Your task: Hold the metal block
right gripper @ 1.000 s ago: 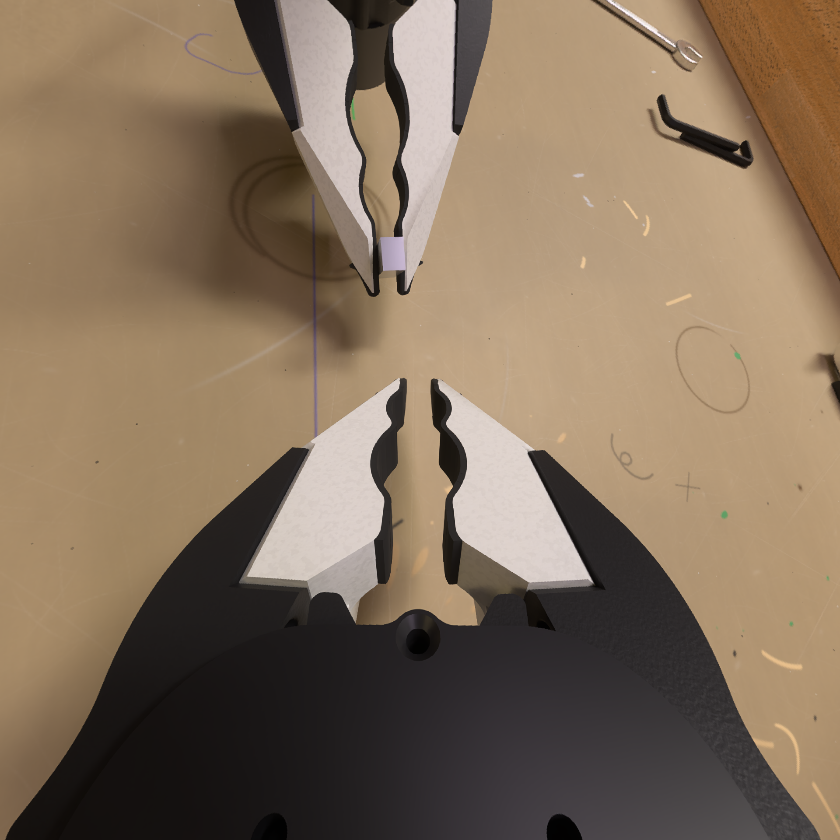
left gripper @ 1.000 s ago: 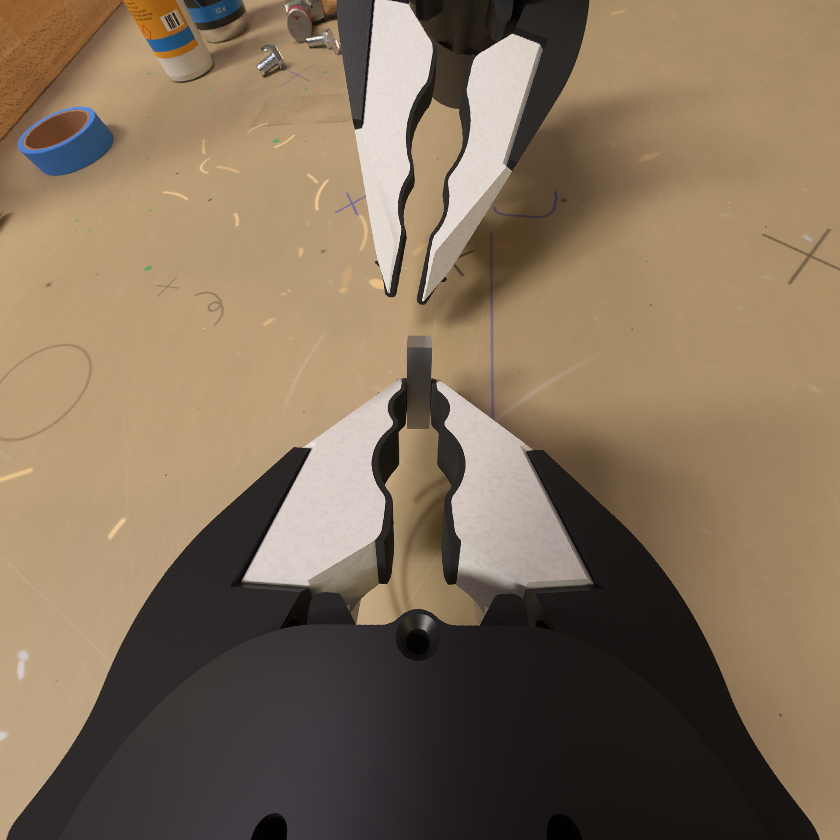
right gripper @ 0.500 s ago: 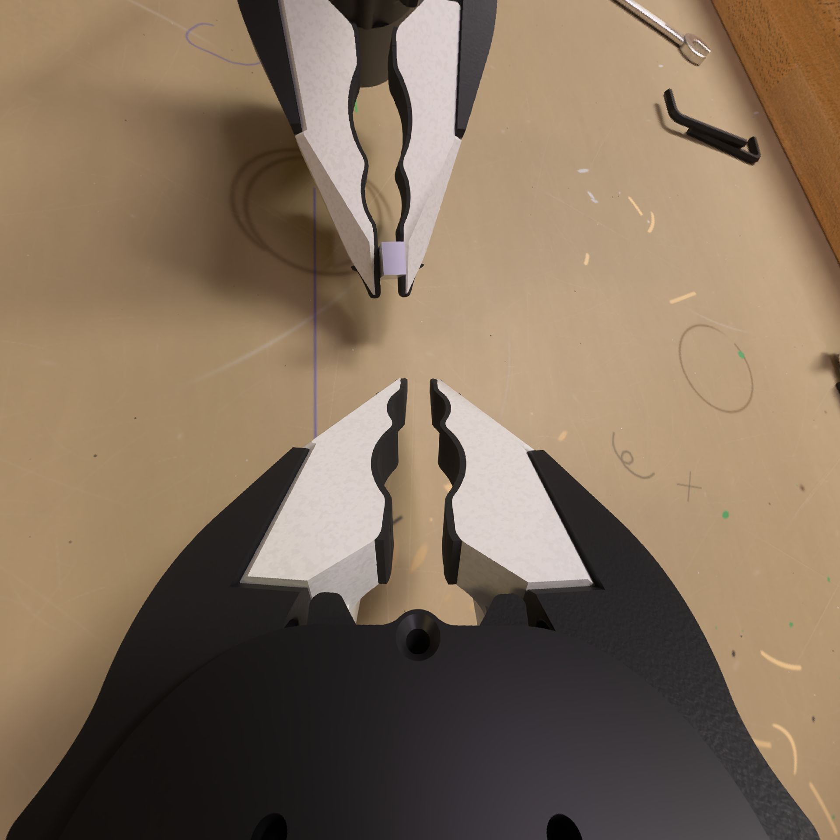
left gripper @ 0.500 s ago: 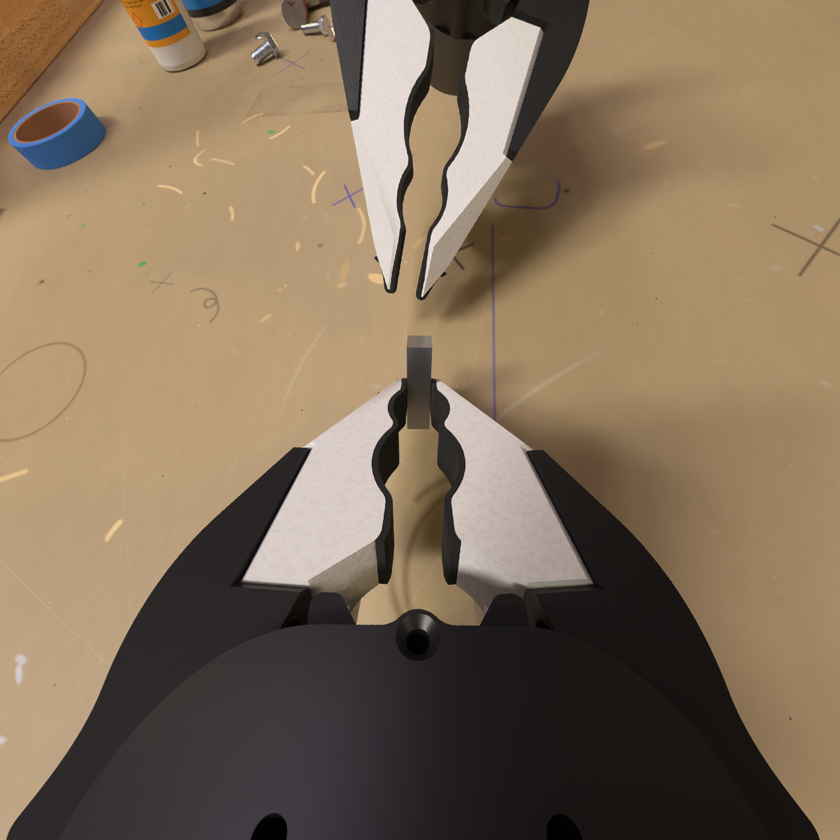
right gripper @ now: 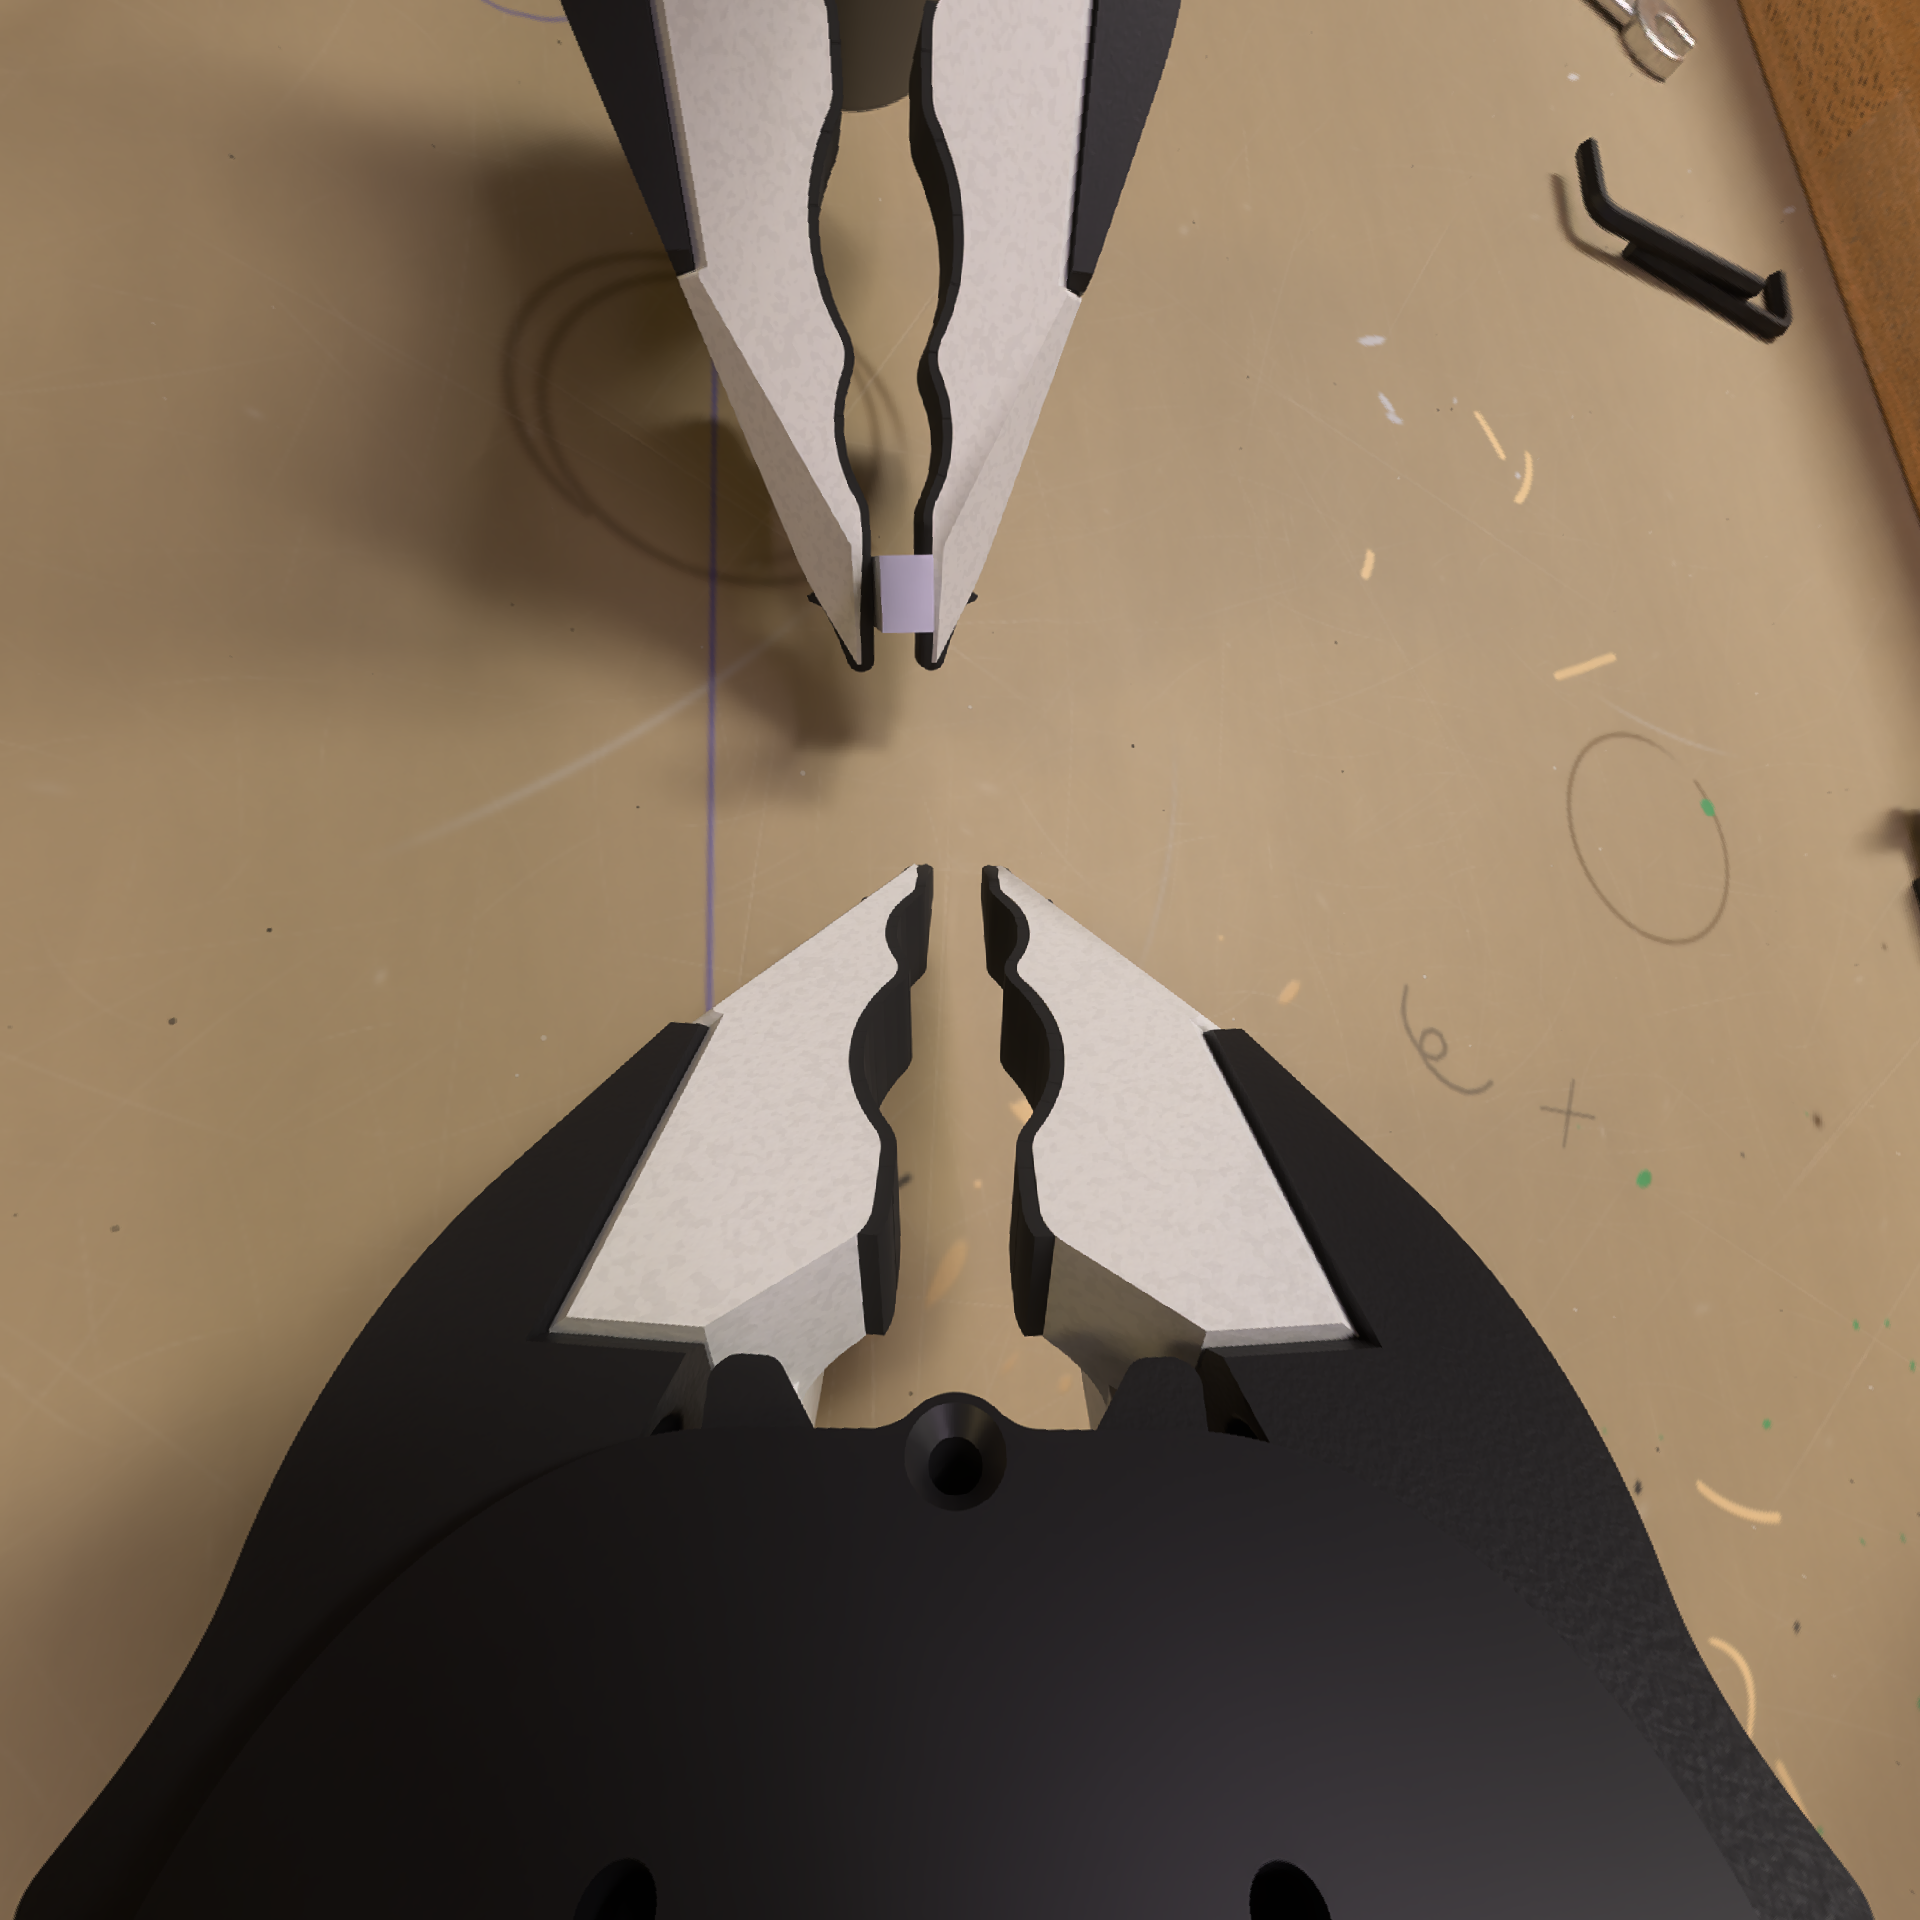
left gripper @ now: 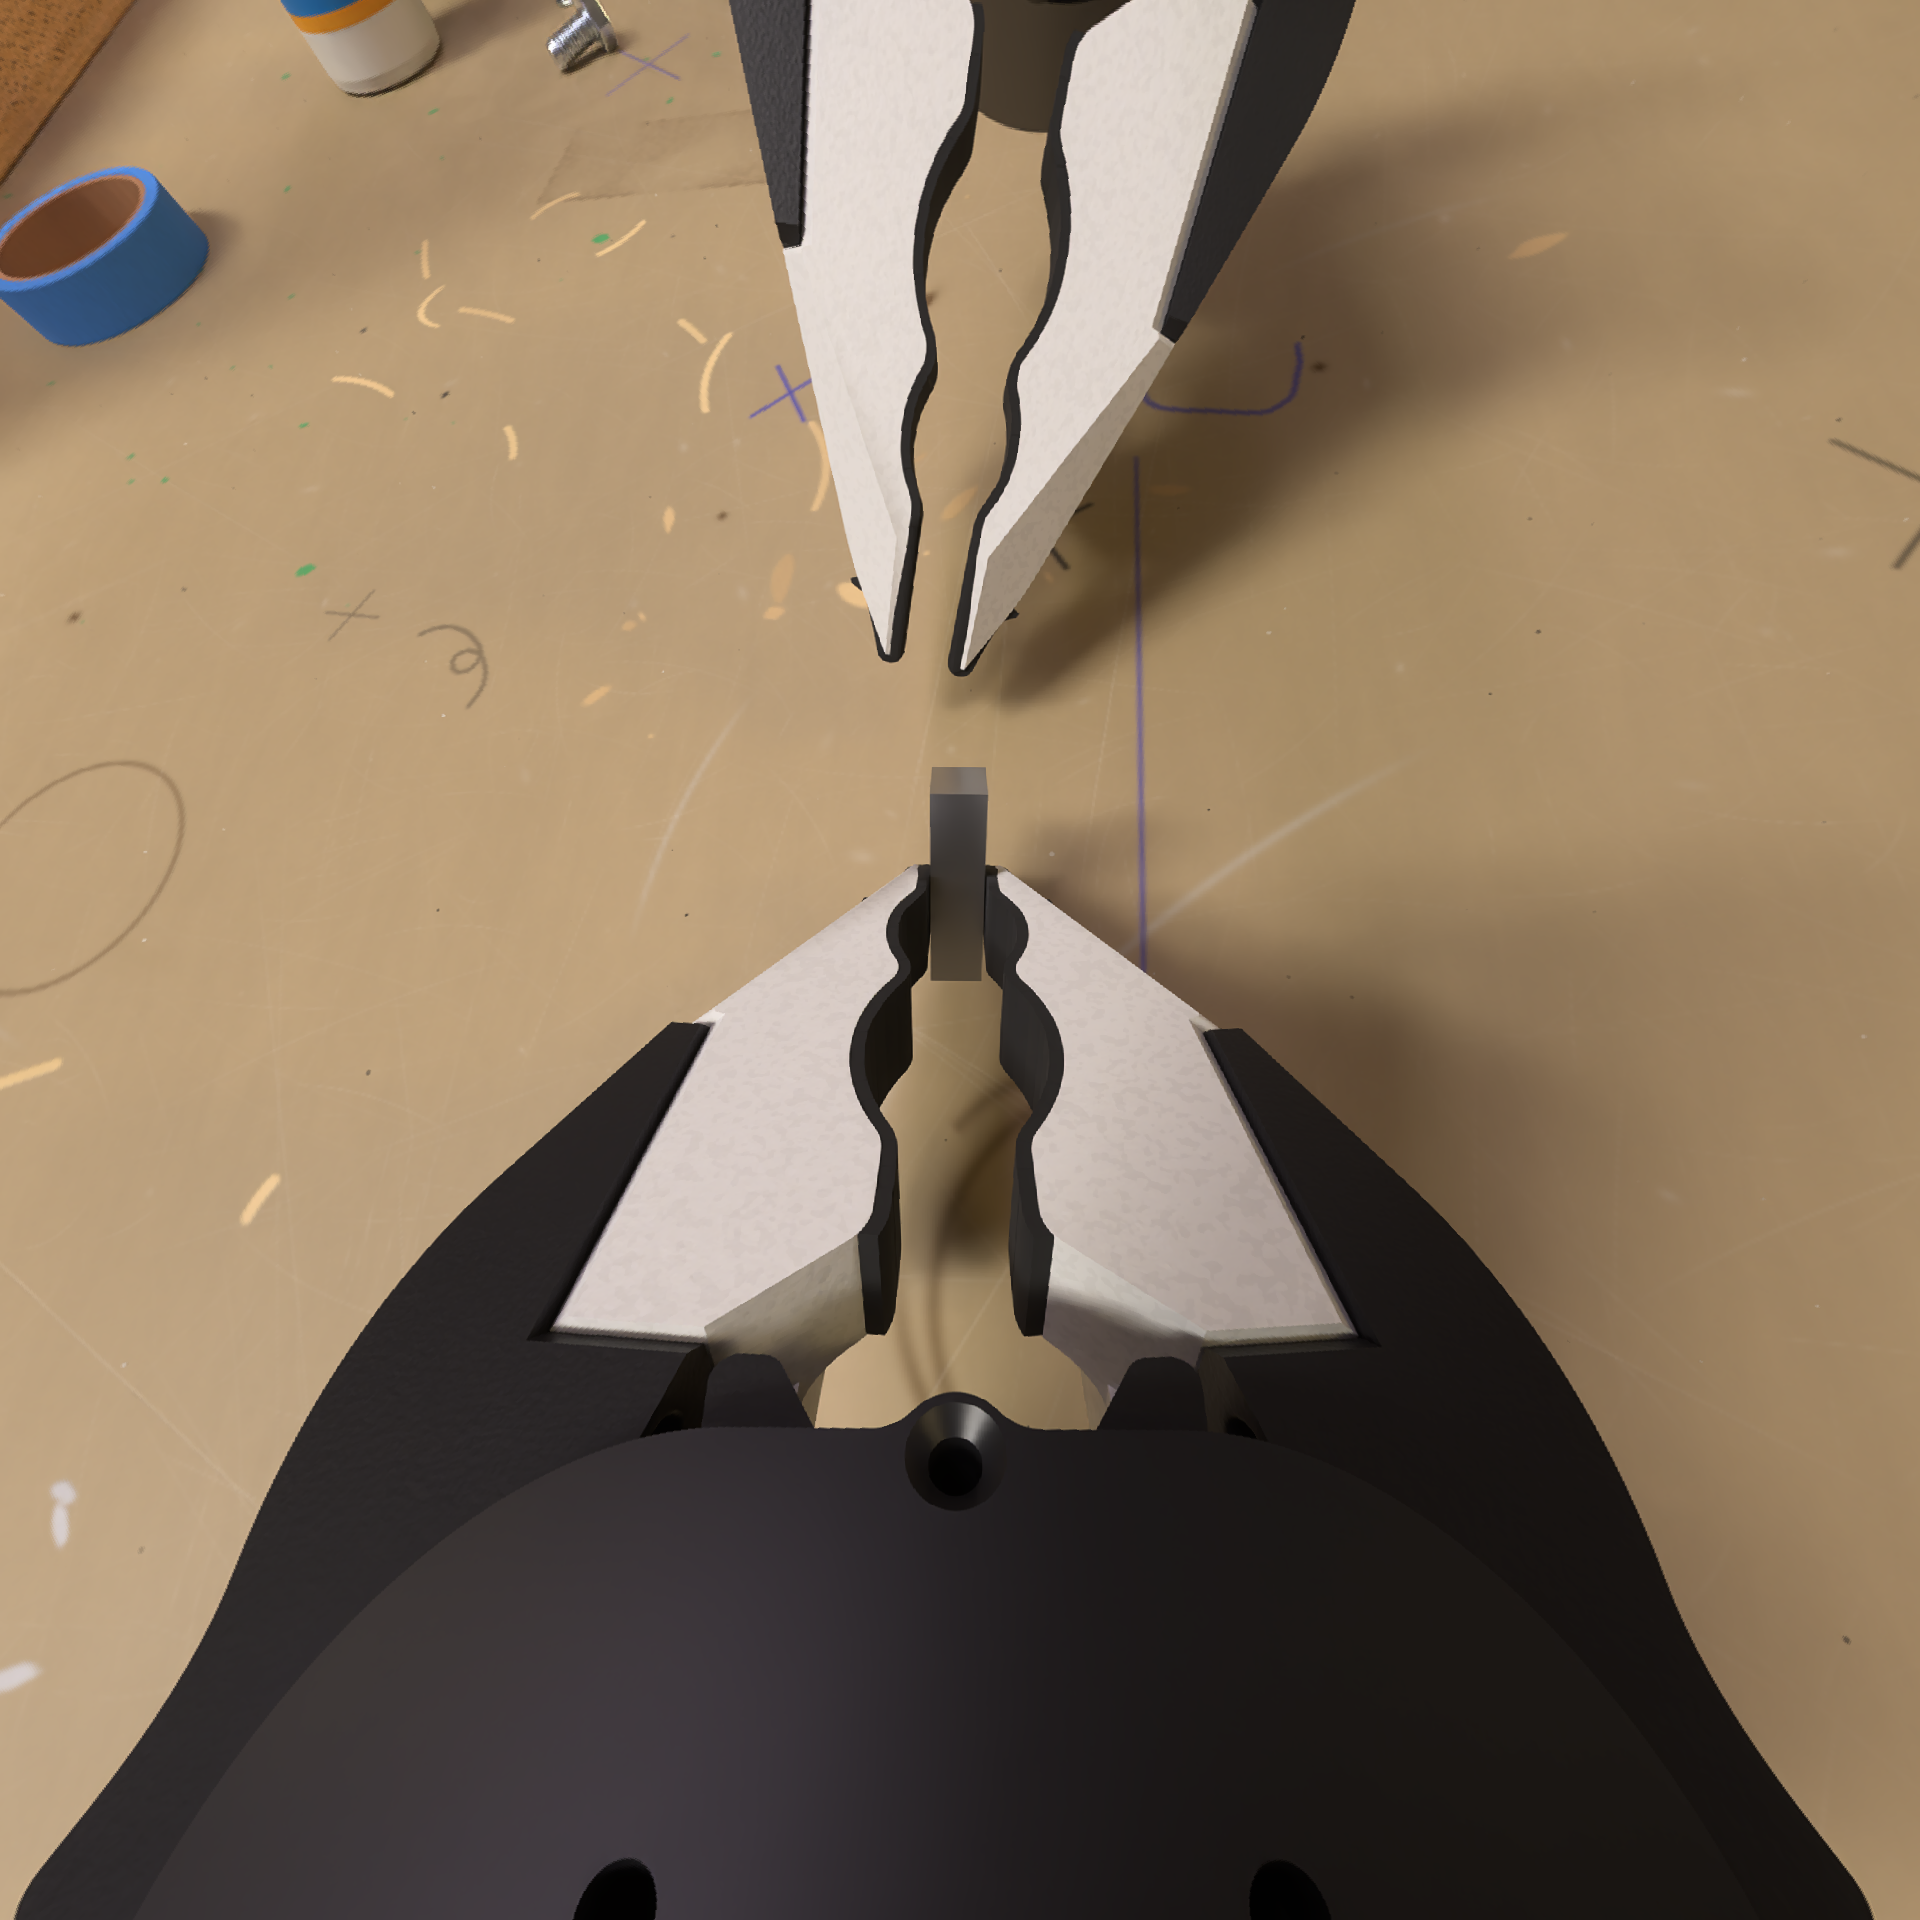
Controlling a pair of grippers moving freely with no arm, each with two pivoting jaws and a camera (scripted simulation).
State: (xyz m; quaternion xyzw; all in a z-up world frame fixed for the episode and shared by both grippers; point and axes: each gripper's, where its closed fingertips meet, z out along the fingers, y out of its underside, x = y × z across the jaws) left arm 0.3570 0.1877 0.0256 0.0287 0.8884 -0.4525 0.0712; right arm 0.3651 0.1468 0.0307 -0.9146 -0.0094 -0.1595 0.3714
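The left gripper (left gripper: 956, 871) pinches the metal block (left gripper: 957, 831) between the tips of its jaws, above the tan bench (left gripper: 1455, 831). The block is a small grey bar standing up between the two tips, its upper part sticking out past them. In the right wrist view the same block (right gripper: 902, 594) shows as a pale square face clamped near the tips of the left gripper (right gripper: 900, 661).

The right gripper (right gripper: 956, 871) faces the left one tip to tip, with a clear gap of bench between them. Its jaws are slightly spread and hold nothing; a narrow slot of bench shows between the tips. In the left wrist view it (left gripper: 925, 661) comes down from the top edge, tips just beyond the block and not touching it.

Compared with half a second ago, the grip on the block is unchanged and the right gripper's jaws show the same narrow gap. The two grippers keep about the same spacing. What has shifted is the background: the blue tape roll (left gripper: 99, 255), the bottle (left gripper: 358, 42) and the silver bolt (left gripper: 582, 42) have slid up and left in the left wrist view, the bottle now half cut off by the edge. In the right wrist view the black hex key (right gripper: 1673, 255) has moved right, closer to the wooden board (right gripper: 1849, 208).
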